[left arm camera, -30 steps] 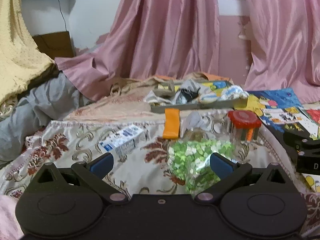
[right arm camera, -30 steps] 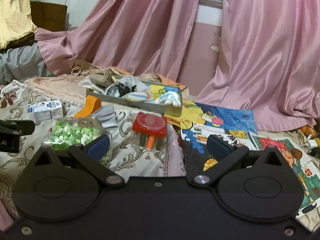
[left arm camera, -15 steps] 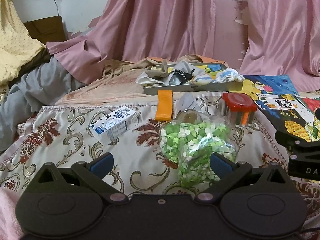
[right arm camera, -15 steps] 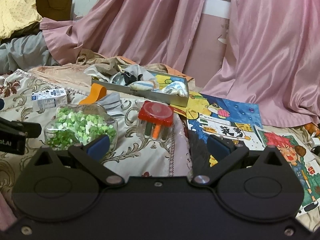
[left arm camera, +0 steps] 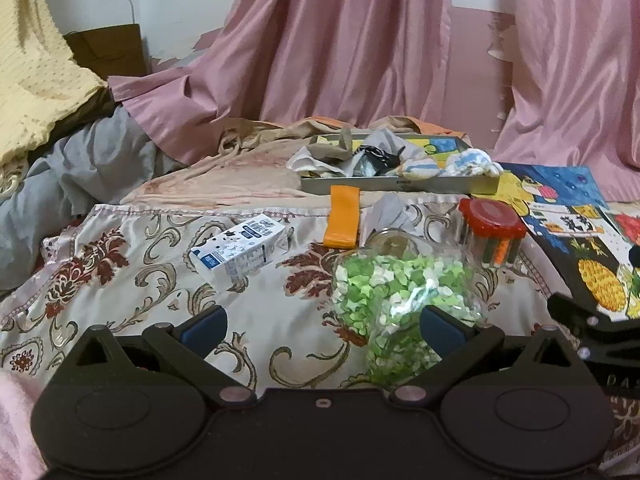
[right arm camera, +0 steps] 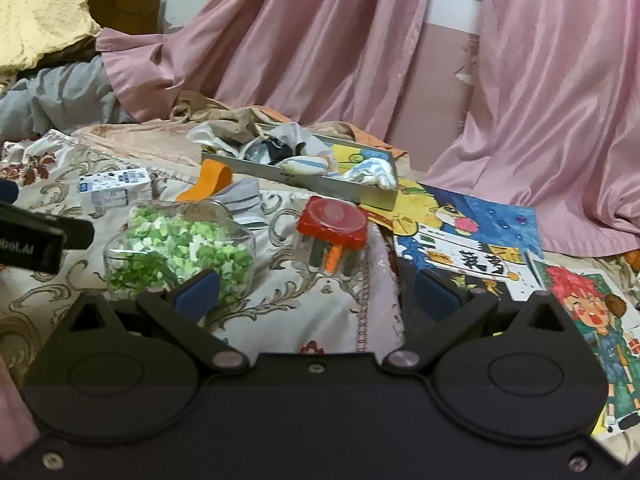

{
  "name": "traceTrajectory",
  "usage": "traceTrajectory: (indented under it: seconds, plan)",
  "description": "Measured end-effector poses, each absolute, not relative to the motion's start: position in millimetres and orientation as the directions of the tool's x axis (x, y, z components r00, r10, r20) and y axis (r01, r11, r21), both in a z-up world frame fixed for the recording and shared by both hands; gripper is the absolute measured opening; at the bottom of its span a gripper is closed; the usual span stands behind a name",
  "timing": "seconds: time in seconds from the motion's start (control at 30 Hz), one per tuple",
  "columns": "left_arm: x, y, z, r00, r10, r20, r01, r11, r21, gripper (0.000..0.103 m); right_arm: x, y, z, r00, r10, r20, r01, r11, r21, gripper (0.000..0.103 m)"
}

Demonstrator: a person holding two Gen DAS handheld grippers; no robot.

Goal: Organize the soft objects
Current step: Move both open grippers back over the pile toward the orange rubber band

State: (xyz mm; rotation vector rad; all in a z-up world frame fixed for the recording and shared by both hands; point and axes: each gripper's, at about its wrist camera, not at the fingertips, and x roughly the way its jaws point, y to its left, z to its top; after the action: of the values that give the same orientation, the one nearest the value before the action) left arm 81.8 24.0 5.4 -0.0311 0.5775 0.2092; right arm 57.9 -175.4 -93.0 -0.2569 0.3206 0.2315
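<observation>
Left wrist view first: the left gripper (left arm camera: 322,326) hangs low over the patterned bedspread (left arm camera: 132,264) with its blue-padded fingers spread wide and nothing between them; the clear jar of green paper bits (left arm camera: 400,296) lies on its side just ahead of the right-hand pad, not gripped. Beyond it the small milk carton (left arm camera: 240,252) lies to the left, the orange band (left arm camera: 342,222) and a grey striped sock (left arm camera: 386,212) lie side by side further back, and the red-lidded jar (left arm camera: 490,232) stands to the right. Behind these sits the grey tray (left arm camera: 384,186), already holding crumpled socks and cloths. From the right wrist view, the right gripper (right arm camera: 316,292) is likewise spread and empty, poised over the edge of the bedspread where it meets the cartoon posters (right arm camera: 472,236), with the red-lidded jar ahead of it and the tray further off. By my reading this is an approach step: neither claw has picked anything, and the soft things left outside the tray seem to be the grey striped sock and perhaps the orange band. The next move likely calls for reaching past both jars without knocking them, lowering onto the sock, pinching a fold of it, and carrying it to the tray
</observation>
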Motion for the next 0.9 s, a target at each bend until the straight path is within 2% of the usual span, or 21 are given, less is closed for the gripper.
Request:
traceTrajectory:
  seconds: [0.27, 0.57, 0.9]
  plan:
    - [85.1, 32.3, 10.5, 0.824, 0.181, -0.537, -0.225, 0.974, -0.017, 0.102, 69.3, -174.2, -94.3, 0.914, 0.222, -0.339, -0.291, 0.942, -0.169, 0.102]
    - [94.8, 48.1, 11.6, 0.816, 0.168, -0.553, -0.264, 0.960, -0.096, 0.102, 86.1, -166.2, -92.3, 0.920, 0.271, -0.281, -0.320, 0.936, -0.144, 0.102]
    - [119.7, 62.8, 13.7, 0.817, 0.186, -0.546, -0.294, 0.949, -0.116, 0.102, 118.7, -155.2, -101.2, 0.912, 0.301, -0.279, -0.346, 0.929, -0.129, 0.103]
